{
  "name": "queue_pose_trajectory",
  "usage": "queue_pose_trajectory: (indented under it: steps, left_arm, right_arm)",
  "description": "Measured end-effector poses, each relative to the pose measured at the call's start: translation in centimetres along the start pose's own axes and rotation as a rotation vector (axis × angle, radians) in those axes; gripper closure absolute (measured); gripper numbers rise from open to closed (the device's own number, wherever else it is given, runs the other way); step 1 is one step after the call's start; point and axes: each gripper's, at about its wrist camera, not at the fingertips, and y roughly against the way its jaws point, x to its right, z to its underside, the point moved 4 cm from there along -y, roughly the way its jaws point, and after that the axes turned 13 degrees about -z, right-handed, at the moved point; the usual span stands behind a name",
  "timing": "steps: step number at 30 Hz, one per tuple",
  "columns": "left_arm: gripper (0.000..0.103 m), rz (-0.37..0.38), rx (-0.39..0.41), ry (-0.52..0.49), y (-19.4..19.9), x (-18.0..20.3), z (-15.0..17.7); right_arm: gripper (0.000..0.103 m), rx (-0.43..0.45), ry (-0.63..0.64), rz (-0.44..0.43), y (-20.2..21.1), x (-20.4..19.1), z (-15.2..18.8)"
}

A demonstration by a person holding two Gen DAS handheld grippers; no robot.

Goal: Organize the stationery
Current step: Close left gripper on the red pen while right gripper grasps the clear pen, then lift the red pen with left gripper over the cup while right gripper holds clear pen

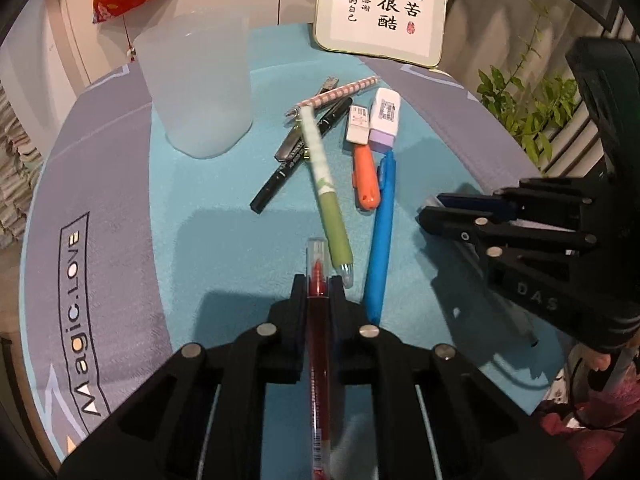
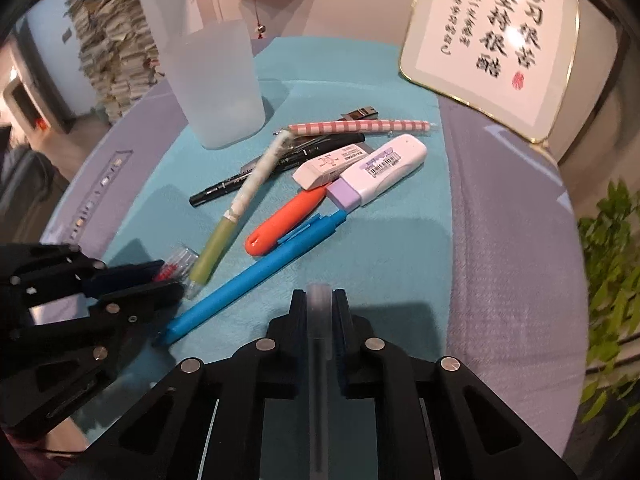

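The left tool (image 1: 319,280) is clamped on a red pen (image 1: 318,320) whose long axis runs straight along the fingers, its clear cap poking out just past the tips. The right tool (image 2: 320,296) is likewise closed on a slim clear pen (image 2: 319,344), also lined up with its fingers. Both tools point steeply down over the teal mat (image 1: 224,232) on the counter.

The frosted cup (image 1: 198,88), the likely holder for the pens, stands upright at the far left of the mat. From the left tool it lies ahead and to the left; from the right tool it is also ahead and left, but farther across, beyond the heap of loose items. So the left hand looks nearer to the cup, and each held pen would need tipping upright so its end meets the cup's open mouth.

Still lying loose between tools and cup are a green pen (image 1: 326,184), a blue pen (image 1: 380,236), a black marker (image 1: 298,160), a checked pink pen (image 1: 340,90), an orange-handled cutter (image 1: 365,178), a white eraser (image 1: 358,124) and a purple-and-white correction tape (image 1: 385,118).
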Motion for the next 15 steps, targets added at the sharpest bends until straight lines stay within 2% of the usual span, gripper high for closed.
queue_pose_trajectory:
  steps: [7,15]
  left_arm:
    - [0.095,0.030,0.058,0.047,2.9,-1.1,0.0]
    - [0.095,0.016,0.161,0.077,7.1,-2.0,-0.2]
  right_arm:
    - [0.090,0.092,-0.038,-0.067,3.2,0.1,0.0]
    - [0.090,0.201,-0.006,-0.101,7.3,-1.9,0.0]
